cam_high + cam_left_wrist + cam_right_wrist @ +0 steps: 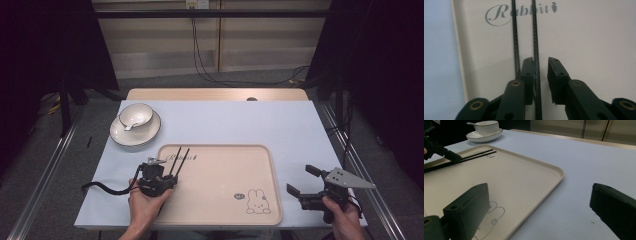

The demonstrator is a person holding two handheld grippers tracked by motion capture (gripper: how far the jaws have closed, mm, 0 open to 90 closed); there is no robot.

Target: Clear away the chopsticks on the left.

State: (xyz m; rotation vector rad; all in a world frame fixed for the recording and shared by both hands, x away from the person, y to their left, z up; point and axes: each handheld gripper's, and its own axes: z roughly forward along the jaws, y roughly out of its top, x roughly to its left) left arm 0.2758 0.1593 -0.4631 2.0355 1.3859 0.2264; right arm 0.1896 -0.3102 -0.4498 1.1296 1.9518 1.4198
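I see the left gripper [169,176] low over the near-left part of the tray [220,210], its jaws slightly apart. The two black chopsticks [525,37] lie on the tray directly ahead of this gripper; one runs between the jaws, the other passes along the outer side of the left jaw, and whether either jaw touches them I cannot tell. The right gripper [301,179] sits over the tabletop [235,122] just right of the tray, jaws wide apart and holding nothing. A bowl [135,114] with a spoon [131,125] stands on a plate [135,134] well beyond the left gripper.
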